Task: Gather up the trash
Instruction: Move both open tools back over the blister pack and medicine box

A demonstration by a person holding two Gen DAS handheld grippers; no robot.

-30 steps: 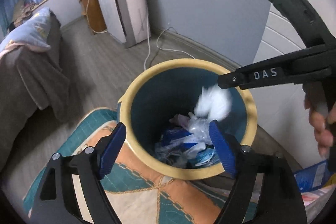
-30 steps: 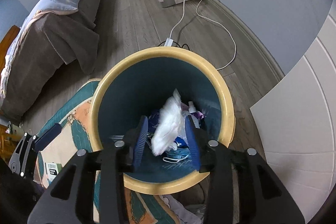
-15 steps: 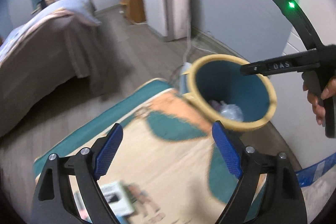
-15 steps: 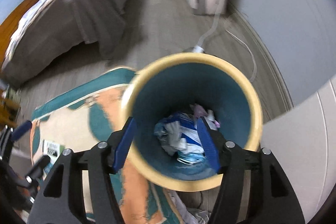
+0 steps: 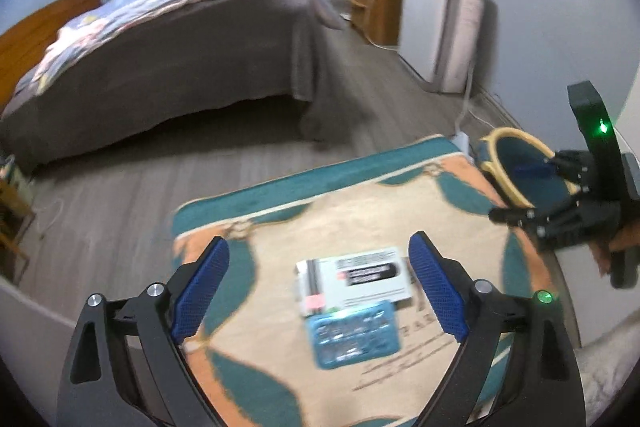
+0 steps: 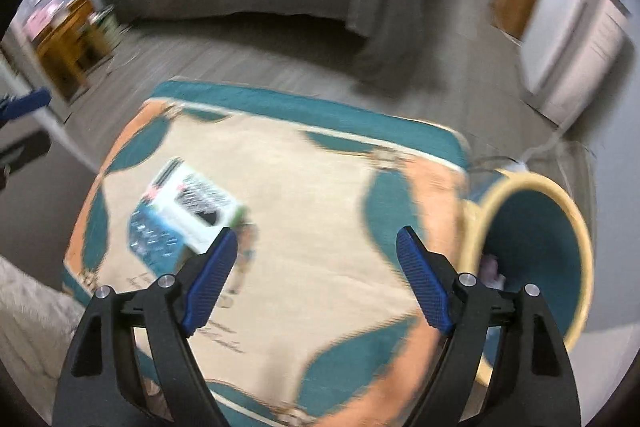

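Observation:
A white box with black print [image 5: 362,279] and a blue blister pack [image 5: 354,334] lie together on the rug; they also show in the right wrist view, the box [image 6: 196,205] and the pack [image 6: 154,237]. My left gripper [image 5: 318,293] is open above them, empty. My right gripper [image 6: 316,279] is open and empty over the rug, right of the trash. The yellow-rimmed teal bin [image 6: 536,255] stands at the rug's right edge, with trash inside; in the left wrist view the bin [image 5: 516,167] is partly hidden by the right gripper's body [image 5: 592,195].
A patterned teal, orange and cream rug [image 5: 280,227] covers the floor here. A bed with a grey cover [image 5: 180,39] stands behind it. A white appliance [image 5: 440,27] and a wooden cabinet [image 5: 376,7] stand by the far wall. A cable [image 6: 540,147] runs near the bin.
The white tissue left my right gripper and dropped into the bin. Both grippers swung left, away from the bin, over the rug; the box and blister pack came into view.

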